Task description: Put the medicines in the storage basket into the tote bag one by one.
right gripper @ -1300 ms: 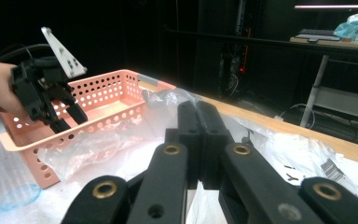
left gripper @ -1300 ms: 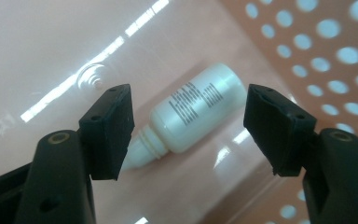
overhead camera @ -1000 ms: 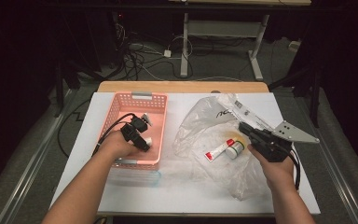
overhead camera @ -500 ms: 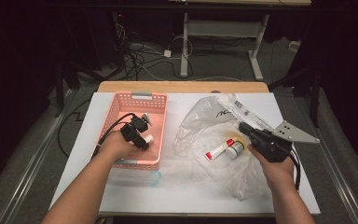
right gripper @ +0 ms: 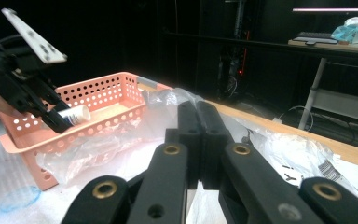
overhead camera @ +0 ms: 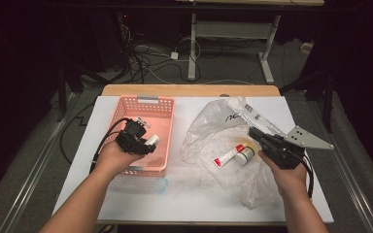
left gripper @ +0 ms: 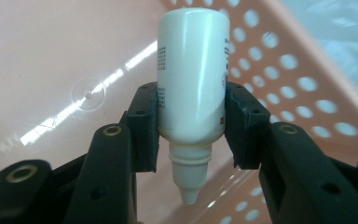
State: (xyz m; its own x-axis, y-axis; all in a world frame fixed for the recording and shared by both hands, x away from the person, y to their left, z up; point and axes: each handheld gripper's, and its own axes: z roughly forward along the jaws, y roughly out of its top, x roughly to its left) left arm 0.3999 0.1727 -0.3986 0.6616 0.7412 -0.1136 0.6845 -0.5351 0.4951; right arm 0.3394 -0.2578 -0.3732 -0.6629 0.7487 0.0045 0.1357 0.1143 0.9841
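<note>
left gripper [left gripper: 191,130] clamped on white dropper bottle [left gripper: 192,79], nozzle toward camera, jaws just closed further, held over pink basket [overhead camera: 162,109]. right gripper [right gripper: 199,126] clenched empty, resting at clear plastic bag [overhead camera: 213,131] beside red-capped tube [overhead camera: 227,156].

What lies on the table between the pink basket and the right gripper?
In the high view, between the pink basket and the right gripper lies a crumpled clear plastic bag, with a red-capped tube and a small round jar.
</note>
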